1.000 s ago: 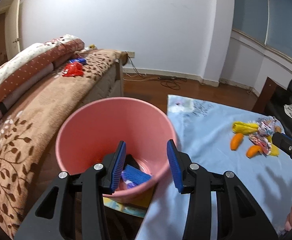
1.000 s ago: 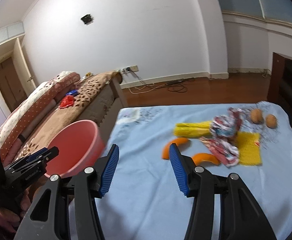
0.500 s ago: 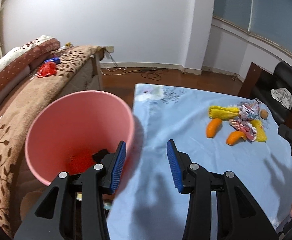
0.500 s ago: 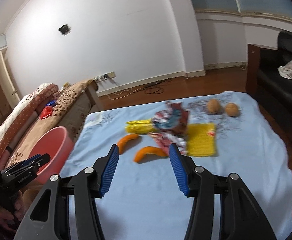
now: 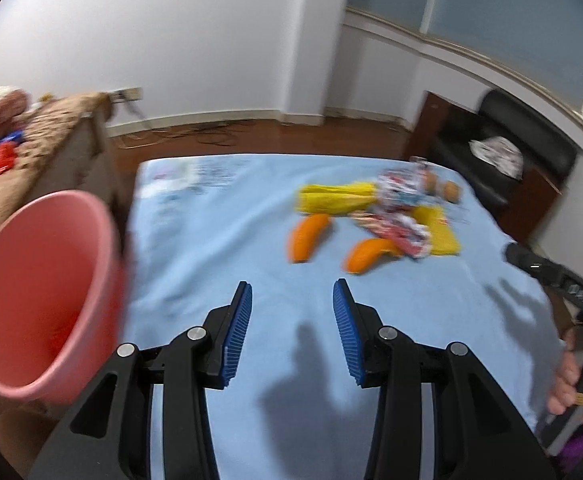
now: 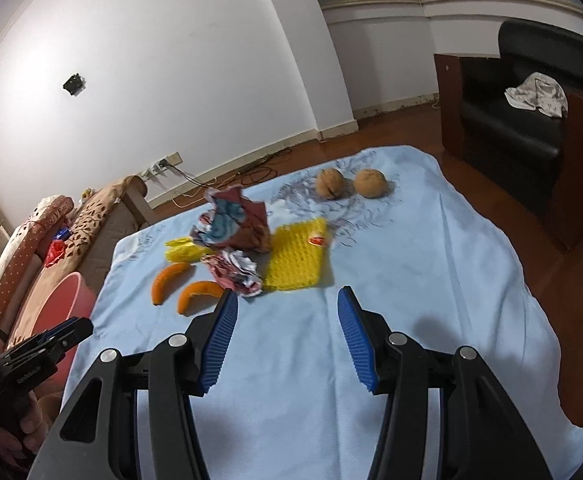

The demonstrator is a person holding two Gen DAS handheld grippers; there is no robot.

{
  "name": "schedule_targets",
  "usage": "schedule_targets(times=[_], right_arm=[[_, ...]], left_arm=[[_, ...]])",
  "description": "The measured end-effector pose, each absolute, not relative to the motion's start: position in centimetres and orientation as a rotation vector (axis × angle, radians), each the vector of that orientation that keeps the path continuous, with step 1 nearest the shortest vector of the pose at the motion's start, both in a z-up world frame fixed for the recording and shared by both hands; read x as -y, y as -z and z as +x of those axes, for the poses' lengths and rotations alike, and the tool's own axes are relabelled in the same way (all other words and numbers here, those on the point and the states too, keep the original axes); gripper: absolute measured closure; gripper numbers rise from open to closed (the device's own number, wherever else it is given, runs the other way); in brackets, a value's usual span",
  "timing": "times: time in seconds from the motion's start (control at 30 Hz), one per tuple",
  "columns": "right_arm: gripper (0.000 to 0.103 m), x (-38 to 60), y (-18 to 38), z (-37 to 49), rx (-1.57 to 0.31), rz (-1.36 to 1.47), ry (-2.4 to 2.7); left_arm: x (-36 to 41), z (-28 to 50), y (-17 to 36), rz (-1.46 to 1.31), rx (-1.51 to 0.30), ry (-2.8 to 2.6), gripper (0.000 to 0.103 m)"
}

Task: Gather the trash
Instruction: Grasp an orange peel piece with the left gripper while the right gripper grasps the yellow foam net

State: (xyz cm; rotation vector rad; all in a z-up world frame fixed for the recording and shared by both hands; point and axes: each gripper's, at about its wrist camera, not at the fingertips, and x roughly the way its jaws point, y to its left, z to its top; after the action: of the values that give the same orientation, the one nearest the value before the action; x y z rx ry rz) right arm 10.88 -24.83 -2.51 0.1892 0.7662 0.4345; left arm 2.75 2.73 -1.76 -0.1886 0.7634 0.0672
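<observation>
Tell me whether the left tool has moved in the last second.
Yes. The left tool swung right, away from the pink bin that it had been over, and now sits above the blue cloth, facing the trash pile.

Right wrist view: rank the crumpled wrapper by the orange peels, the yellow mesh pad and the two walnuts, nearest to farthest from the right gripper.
From the right gripper:
1. Crumpled wrapper, just beyond the left fingertip.
2. Yellow mesh pad, ahead near centre, touching the wrapper; it is only slightly farther.
3. Two walnuts, side by side at the cloth's far end; too close to rank between themselves.
</observation>
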Motion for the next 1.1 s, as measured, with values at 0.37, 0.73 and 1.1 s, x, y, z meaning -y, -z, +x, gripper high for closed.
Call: schedule_targets(times=[0.37,0.73,1.1], right_arm=[[0.051,24.2,3.4,12.7,-0.82,0.187,-0.438],[0.052,21.6,5.7,17.2,-0.929,0.149,-0.388],[0.071,20.5,6.8,19.4,-0.965,0.123,-0.352]], left_arm=[[2.1,9.6,4.4,-0.031,-0.838,0.095,0.06],[2.7,12.0,6.7,0.014,-0.875,0.062,0.086],[1.4,10.1,5.0,-0.002,-0.892,0.063,0.092]])
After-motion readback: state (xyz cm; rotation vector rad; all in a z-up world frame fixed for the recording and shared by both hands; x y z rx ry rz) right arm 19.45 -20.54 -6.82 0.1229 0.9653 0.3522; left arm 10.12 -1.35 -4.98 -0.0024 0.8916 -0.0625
